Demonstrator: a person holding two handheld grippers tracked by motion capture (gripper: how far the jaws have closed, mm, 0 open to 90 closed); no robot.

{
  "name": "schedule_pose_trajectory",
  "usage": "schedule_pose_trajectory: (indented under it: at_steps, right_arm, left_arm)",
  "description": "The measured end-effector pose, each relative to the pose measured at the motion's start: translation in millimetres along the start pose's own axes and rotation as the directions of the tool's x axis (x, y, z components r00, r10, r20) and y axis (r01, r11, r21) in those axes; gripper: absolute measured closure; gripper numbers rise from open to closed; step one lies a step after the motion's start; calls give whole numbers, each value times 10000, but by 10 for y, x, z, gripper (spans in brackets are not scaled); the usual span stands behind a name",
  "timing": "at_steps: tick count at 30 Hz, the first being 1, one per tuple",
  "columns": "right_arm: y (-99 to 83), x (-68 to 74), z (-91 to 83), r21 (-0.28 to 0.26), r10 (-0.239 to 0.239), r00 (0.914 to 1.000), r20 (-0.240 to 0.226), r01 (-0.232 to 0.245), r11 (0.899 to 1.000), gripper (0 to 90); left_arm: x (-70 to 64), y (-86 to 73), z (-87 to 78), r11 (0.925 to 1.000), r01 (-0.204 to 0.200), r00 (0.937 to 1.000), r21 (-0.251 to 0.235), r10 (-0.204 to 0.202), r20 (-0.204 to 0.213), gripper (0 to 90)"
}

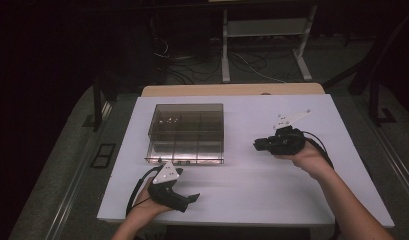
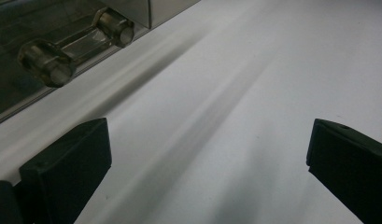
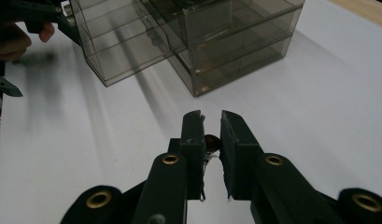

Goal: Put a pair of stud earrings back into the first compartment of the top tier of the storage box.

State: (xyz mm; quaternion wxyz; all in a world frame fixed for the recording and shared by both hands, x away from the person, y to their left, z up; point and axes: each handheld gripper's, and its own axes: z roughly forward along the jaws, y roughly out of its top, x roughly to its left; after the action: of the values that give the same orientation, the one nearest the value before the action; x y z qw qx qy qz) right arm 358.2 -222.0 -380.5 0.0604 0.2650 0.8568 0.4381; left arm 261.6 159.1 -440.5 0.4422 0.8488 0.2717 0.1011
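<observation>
Item one: clear drawer box (image 1: 186,133), smoke-tinted plastic, standing on the white tabletop (image 1: 272,190) left of centre. In the right gripper view one drawer (image 3: 121,46) stands pulled out toward the person. Its handle (image 2: 76,46), a clear bar on two round posts, shows at about 10 o'clock in the left gripper view.

Item two: left gripper (image 1: 192,198), low on the tabletop at about 6 o'clock from the box, jaws set wide apart, nothing between them, pointed past the drawer front.

Item three: right gripper (image 3: 212,140), held above the tabletop at about 3 o'clock from the box, jaws nearly together. A small dark round object (image 3: 212,141) sits pinched in the narrow gap; what it is cannot be made out.

Handling notes, by judgement: the box looks light, rigid and slick, so it may slide if the drawer is pushed or tugged hard. The handle bar is the sensible place to take hold, jaws closing across it between the posts. The plastic could scuff or crack under a harsh clamp. The small object looks hard and easily dropped; a steady pinch suits it.
</observation>
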Motion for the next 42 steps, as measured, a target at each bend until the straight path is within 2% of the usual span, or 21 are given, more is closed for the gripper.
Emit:
schedule_pose_trajectory:
  at_steps: [8,15,17,30,42]
  right_arm:
    - [109,57,-8,-236,-135,9996,-231,130,9996,785]
    - [254,132,37,-357,-486,9978,-449,470,9983,786]
    - [289,142,59,-468,-501,9965,-668,470,9978,786]
    - [529,229,212,-681,-804,9916,-1010,737,9950,786]
    - [805,361,419,-611,-1197,9846,-1272,1126,9918,786]
  left_arm:
    - [0,-3,-1,10000,36,10000,31,-36,-34,0]
    - [7,-5,1,10000,54,9999,5,-54,-94,0]
    - [6,-3,-2,10000,38,9999,-6,-38,-102,0]
    - [6,-8,-12,10000,68,10000,-26,-68,-66,0]
    - [5,-5,-18,9999,97,10000,-78,-97,-17,0]
